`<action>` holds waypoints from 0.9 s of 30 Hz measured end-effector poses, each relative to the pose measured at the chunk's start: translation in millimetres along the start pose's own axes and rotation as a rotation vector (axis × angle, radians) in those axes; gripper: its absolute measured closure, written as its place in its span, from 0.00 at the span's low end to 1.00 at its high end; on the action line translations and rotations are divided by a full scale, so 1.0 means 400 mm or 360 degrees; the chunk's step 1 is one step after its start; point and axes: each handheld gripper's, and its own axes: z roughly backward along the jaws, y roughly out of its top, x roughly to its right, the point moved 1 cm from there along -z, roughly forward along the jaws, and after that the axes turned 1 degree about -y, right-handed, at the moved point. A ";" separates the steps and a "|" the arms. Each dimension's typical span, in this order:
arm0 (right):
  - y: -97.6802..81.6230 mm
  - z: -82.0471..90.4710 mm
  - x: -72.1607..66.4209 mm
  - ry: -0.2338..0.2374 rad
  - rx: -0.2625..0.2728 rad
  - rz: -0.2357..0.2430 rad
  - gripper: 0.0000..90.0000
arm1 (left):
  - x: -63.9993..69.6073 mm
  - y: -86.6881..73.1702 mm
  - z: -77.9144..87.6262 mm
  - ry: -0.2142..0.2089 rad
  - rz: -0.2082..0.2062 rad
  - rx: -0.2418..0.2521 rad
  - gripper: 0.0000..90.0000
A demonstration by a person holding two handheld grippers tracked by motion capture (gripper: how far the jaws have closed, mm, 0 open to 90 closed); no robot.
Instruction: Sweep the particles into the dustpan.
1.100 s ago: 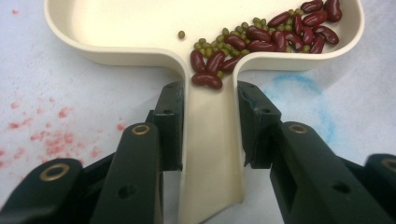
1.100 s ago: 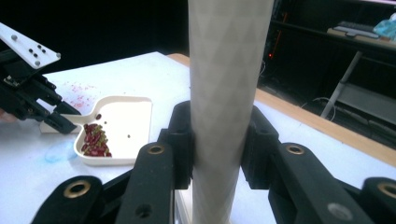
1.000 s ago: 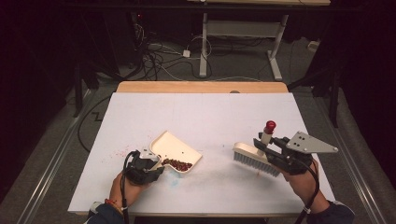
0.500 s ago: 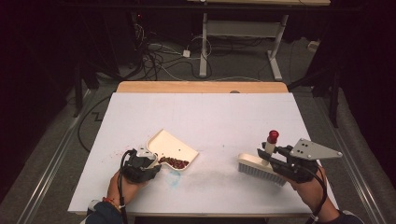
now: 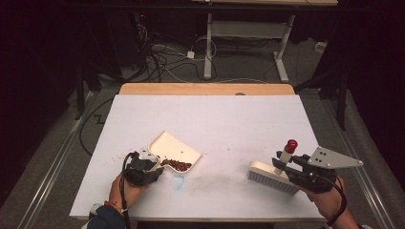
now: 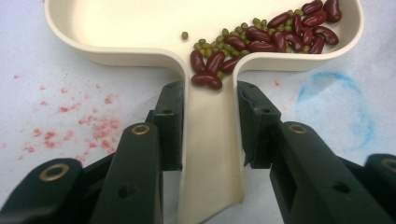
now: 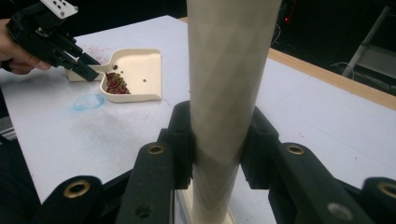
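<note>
Blue ring mark (image 5: 178, 181) btwn dustpan (image 5: 177, 149), brush (image 5: 273, 176)

A white sheet (image 5: 229, 124) covers the table, leaving a strip of bare wood (image 5: 205, 88) along its far edge. A faint blue ring (image 5: 178, 181) and red specks (image 6: 74, 116) stain the sheet. Beyond the table, the grey floor (image 5: 248, 62) carries a tangle of black cables (image 5: 157, 57). The white legs of a second desk (image 5: 248, 33) stand farther back. The room around is dark.
</note>
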 end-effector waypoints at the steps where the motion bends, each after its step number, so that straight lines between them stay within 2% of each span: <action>1: -0.001 0.002 0.001 0.0000 -0.0003 0.0006 0.78 | -0.001 0.000 0.000 0.0006 0.0000 -0.0001 0.71; 12: -0.001 0.006 0.002 0.0020 -0.0030 0.0022 0.78 | -0.022 -0.006 0.004 0.0039 0.0032 0.0005 0.71; 15: -0.001 0.005 0.003 0.0035 -0.0034 0.0008 0.78 | -0.031 -0.010 0.007 0.0056 0.0061 0.0009 0.71; 22: 0.005 0.007 -0.004 0.0063 -0.0041 0.0029 0.78 | -0.052 -0.015 0.013 0.0096 0.0111 0.0019 0.71; 25: 0.002 0.004 -0.005 0.0078 -0.0059 0.0017 0.78 | -0.057 -0.010 0.011 0.0112 0.0122 0.0024 0.71; 27: 0.002 0.004 -0.004 0.0095 -0.0061 -0.0026 0.77 | -0.061 -0.008 0.007 0.0117 0.0134 0.0028 0.71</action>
